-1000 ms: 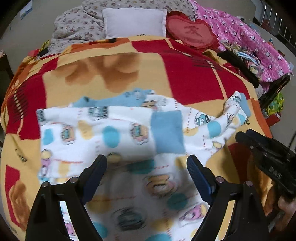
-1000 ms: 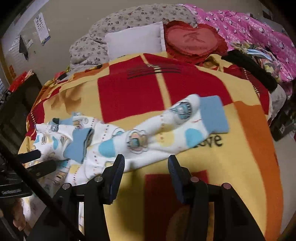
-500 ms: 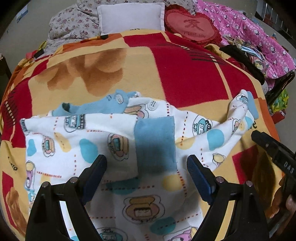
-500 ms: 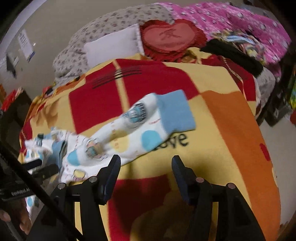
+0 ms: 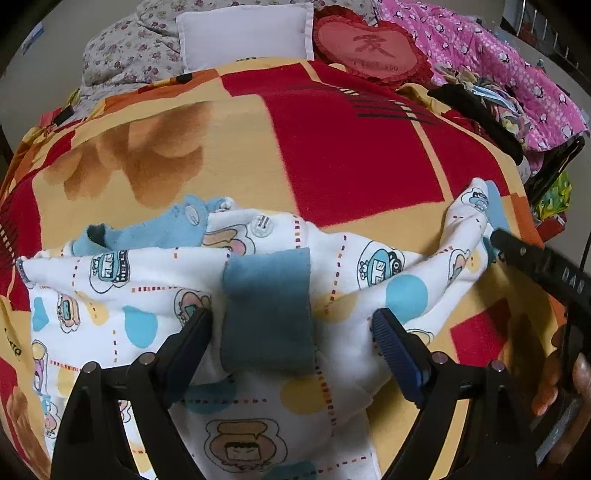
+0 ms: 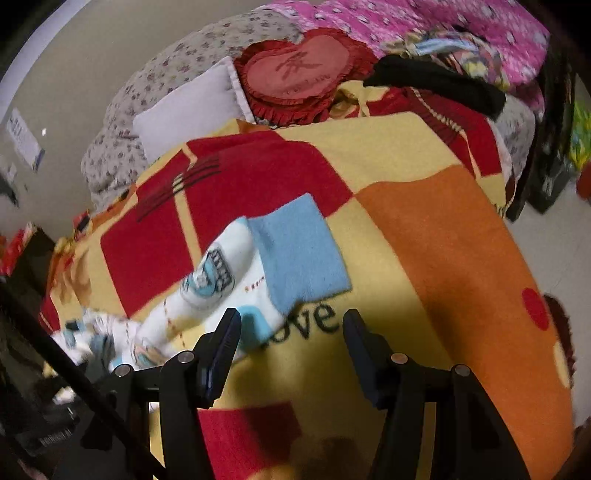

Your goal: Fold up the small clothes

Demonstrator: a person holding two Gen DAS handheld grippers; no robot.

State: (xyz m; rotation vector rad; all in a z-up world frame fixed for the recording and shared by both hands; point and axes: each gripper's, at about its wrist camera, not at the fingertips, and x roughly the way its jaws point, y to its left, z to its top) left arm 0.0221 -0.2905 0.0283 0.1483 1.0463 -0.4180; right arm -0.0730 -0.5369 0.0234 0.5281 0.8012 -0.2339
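A small white baby garment [image 5: 155, 295] with cartoon prints and blue trim lies on a red, yellow and orange blanket [image 5: 343, 158]. One sleeve is folded across the body, its blue cuff [image 5: 267, 310] in the middle. My left gripper [image 5: 291, 332] is open, its jaws on either side of that cuff, close above the cloth. The other sleeve stretches right; its blue cuff [image 6: 299, 247] lies flat on the blanket in the right wrist view. My right gripper [image 6: 291, 332] is open and empty just below that cuff. It also shows in the left wrist view [image 5: 495, 236], by the sleeve end.
At the bed's head lie a white pillow [image 5: 243, 33], a red heart cushion [image 5: 369, 48], a floral quilt [image 5: 122, 55] and a pink quilt [image 5: 498, 62]. A black garment [image 5: 476, 114] lies at the blanket's right edge. The bed drops to the floor at right [image 6: 546, 236].
My left gripper moved forward over the garment, so the folded cuff now sits between its jaws. My right gripper moved right along the outstretched sleeve to its cuff end.
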